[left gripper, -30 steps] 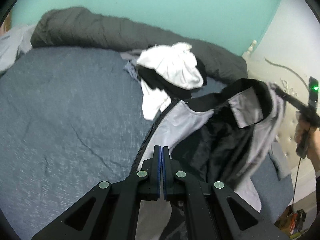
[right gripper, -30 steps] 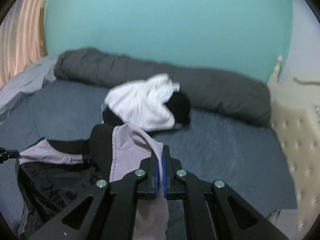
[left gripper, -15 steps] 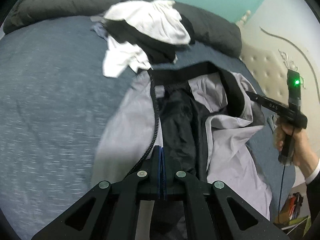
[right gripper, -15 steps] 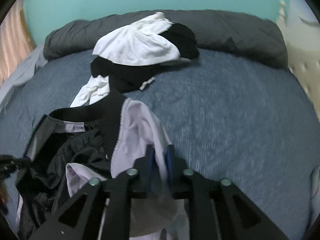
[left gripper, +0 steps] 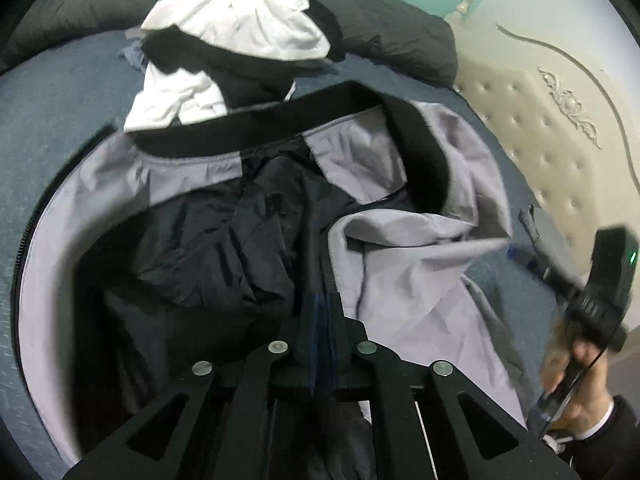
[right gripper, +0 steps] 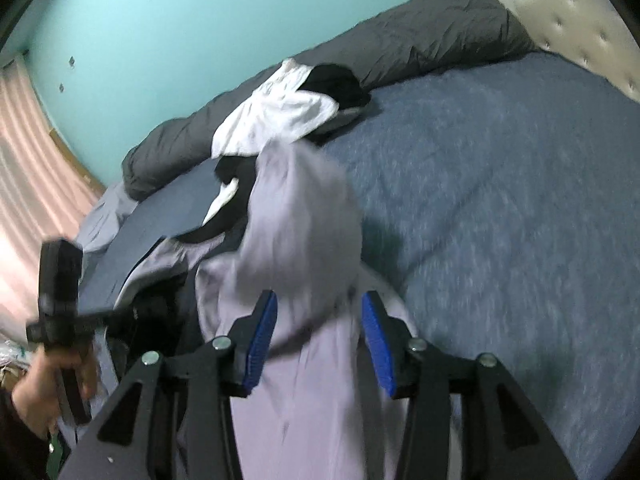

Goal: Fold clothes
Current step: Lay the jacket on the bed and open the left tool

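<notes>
Lying spread across the lower middle of the left wrist view, the grey jacket (left gripper: 404, 280) rests open on the blue bed (left gripper: 60, 120), its black lining (left gripper: 208, 248) facing up and its black collar band arching across the centre. The left tongs (left gripper: 322, 312) sit pressed together at the bottom centre, clamped on the jacket's zip edge. In the right wrist view the right tongs (right gripper: 318, 344) stand wide apart, blue pads (right gripper: 260, 340) on either side of a blurred grey fold of the jacket (right gripper: 304, 240) that rises between them without being pinched.

Bare blue bedcover fills the right half of the right wrist view, and the left edge of the left wrist view also shows free bedding. A dark grey rolled duvet (right gripper: 420, 40) bounds the far side along the teal wall (right gripper: 180, 20); a cream tufted headboard (left gripper: 540, 128) closes the upper right of the left wrist view.

Motion blur smears the raised fold and both hands. The jacket's lower hem is cut off by the tongs' black arms. The sleeves cannot be made out.

One jacket is visible, plus one heap of white and black clothes (left gripper: 240, 28) near the duvet; how many garments it holds is hard to tell. Two tongs and two hands appear, each hand (left gripper: 576, 384) seen from the opposite camera.
</notes>
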Demonstrator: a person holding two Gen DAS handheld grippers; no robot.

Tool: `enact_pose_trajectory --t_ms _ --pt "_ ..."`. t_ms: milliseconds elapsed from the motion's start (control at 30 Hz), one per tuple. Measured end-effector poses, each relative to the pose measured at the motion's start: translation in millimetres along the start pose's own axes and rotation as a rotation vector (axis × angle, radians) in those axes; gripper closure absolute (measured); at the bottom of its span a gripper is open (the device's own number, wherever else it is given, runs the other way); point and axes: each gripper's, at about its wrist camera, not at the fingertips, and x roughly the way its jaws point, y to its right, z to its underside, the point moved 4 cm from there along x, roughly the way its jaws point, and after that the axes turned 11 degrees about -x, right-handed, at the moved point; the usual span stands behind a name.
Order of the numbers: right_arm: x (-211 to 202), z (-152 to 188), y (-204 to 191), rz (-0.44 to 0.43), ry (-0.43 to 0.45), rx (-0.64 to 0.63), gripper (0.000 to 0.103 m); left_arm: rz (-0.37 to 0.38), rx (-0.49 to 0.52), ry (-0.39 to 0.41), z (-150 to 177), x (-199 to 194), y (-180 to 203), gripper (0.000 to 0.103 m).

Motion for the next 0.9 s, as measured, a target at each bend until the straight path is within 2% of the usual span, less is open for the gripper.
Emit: enact_pose_trajectory --t_ms 67,133,233,333,433,700,800,900 --pt "-6.0 15.0 -4.4 -0.027 0.003 0.014 0.058 -0.02 -0.009 0.024 1.5 -20.1 -9.5 0.087" --pt "-11.8 27.8 -8.7 -0.044 0.004 0.026 0.058 -0.048 -0.023 0.043 1.4 -38.2 -25.1 0.076" --pt "-20.1 43.4 -13.4 -0.075 0.015 0.049 0.058 -0.081 -0.071 0.065 3.3 -66.3 -60.0 0.061" --pt "-31.6 57.4 -16.8 -0.112 0.051 0.087 0.058 -0.119 -0.117 0.082 11.1 -91.6 -96.0 0.056" --pt "-40.2 71.0 -17.8 -0.12 0.075 0.109 0.058 -0.147 -0.135 0.08 22.2 -100.7 -123.5 0.05" --pt "-41.0 77.1 -22.4 -0.139 0.076 0.091 0.058 -0.098 -0.199 0.064 57.2 -96.5 -156.0 0.044" --pt "-41.8 79.7 -21.4 -0.144 0.078 0.095 0.058 -0.066 -0.197 0.037 68.2 -89.4 -152.1 0.043" --pt "-42.2 80.9 -20.5 -0.147 0.08 0.102 0.058 -0.076 -0.164 0.008 76.1 -81.3 -143.4 0.045"
